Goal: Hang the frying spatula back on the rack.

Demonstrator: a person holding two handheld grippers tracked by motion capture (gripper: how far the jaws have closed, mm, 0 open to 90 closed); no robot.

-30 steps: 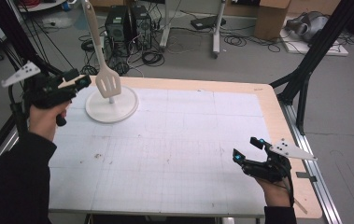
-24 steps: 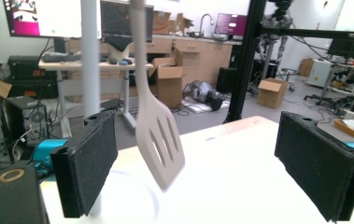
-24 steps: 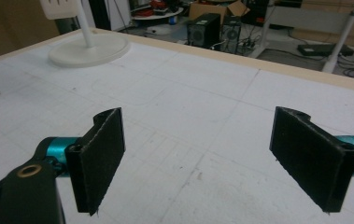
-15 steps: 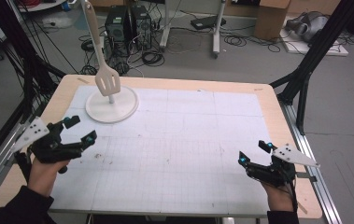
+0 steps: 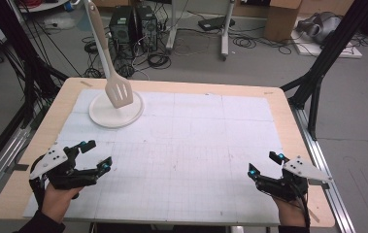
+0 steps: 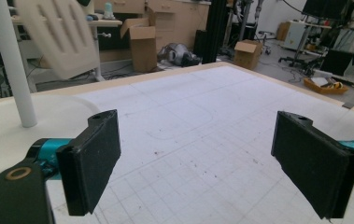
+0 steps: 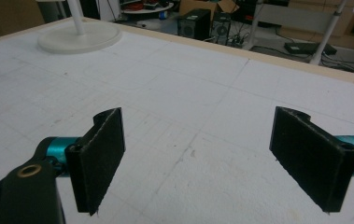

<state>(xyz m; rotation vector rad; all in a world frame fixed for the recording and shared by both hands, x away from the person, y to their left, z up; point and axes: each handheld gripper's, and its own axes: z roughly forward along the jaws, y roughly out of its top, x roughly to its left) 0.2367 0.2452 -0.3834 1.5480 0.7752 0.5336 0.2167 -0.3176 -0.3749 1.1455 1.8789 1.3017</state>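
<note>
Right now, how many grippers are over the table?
2. The left gripper is at the near left corner, the right gripper at the near right corner, both with jaws open and nothing between them.

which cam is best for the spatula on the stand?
High view: the spatula shows whole, slotted blade down, hanging over the round white base. The left gripper view catches the blade and the stand's pole, cropped at the top. The right gripper view has the base and pole foot.

Workshop floor being seen beyond the table

Black cables (image 5: 152, 58) are being left trailing over grey floor (image 5: 249, 63); computer towers (image 5: 133, 24) and cardboard boxes (image 6: 144, 42) are being stored behind.
</note>
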